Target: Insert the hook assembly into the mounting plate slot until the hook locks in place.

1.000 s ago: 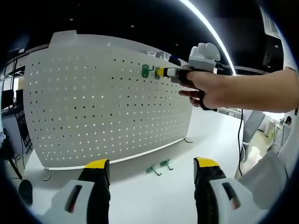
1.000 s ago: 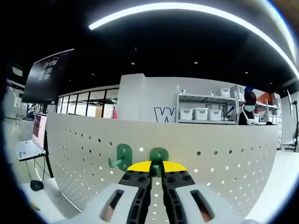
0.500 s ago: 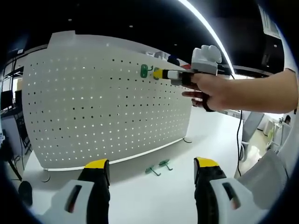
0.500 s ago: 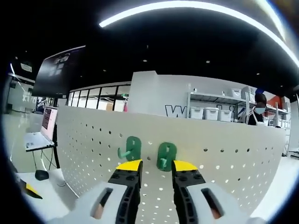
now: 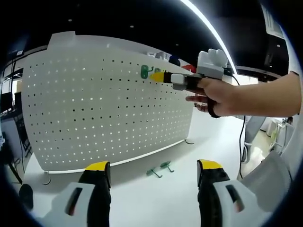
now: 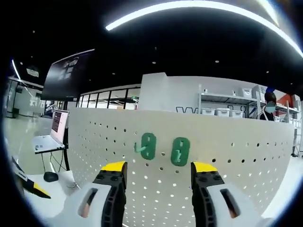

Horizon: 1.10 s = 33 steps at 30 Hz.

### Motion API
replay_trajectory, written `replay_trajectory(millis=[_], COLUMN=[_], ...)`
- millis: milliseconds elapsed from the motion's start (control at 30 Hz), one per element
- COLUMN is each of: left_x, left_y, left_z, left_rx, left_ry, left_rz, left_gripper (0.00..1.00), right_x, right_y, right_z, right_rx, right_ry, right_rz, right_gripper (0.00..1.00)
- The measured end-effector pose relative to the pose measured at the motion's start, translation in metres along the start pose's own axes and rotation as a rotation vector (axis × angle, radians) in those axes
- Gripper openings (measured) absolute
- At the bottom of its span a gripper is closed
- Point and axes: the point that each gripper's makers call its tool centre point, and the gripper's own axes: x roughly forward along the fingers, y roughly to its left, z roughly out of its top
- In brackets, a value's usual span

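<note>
So the white pegboard (image 5: 109,99) stands upright on a white table (image 5: 156,198), and two green hooks are already hanging on it near the top edge, side by side. In the right gripper view you look pretty much straight at them: the left hook (image 6: 147,145) and the right hook (image 6: 180,151) sit just beside each other on the board (image 6: 236,161), each a small oval plate with a peg sticking out. The right gripper (image 6: 158,168) has its yellow-tipped jaws spread wide apart with nothing between them, and both hooks sit in the gap above the tips, not touching either jaw.

From the left gripper view you can see that same right gripper (image 5: 158,76) from the side, held in a person's hand (image 5: 215,94), its yellow tip pointing at the board right by the hanging hooks (image 5: 146,71). Hard to say from this angle whether the tip is touching the board or just off it.

The left gripper (image 5: 154,166) is low over the table, jaws open and empty. Between its tips, further out on the tabletop near the foot of the pegboard, two more green hooks (image 5: 160,169) lie loose next to each other.
</note>
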Motion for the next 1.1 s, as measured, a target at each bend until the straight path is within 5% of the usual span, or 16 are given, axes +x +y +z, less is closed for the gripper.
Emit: replay_trajectory(millis=[467, 1100], left_x=[-0.001, -0.001], left_y=[0.0, 0.005], left_z=[0.002, 0.005], left_rx=[-0.004, 0.007], left_ry=[-0.005, -0.012], left_rz=[0.0, 0.002], left_gripper=[0.77, 0.77], right_x=[-0.006, -0.053], right_y=[-0.003, -0.005], right_z=[-0.003, -0.025], right_rx=[0.01, 0.002], right_ry=[0.007, 0.043], right_rz=[0.004, 0.062], right_gripper=[0.54, 0.54])
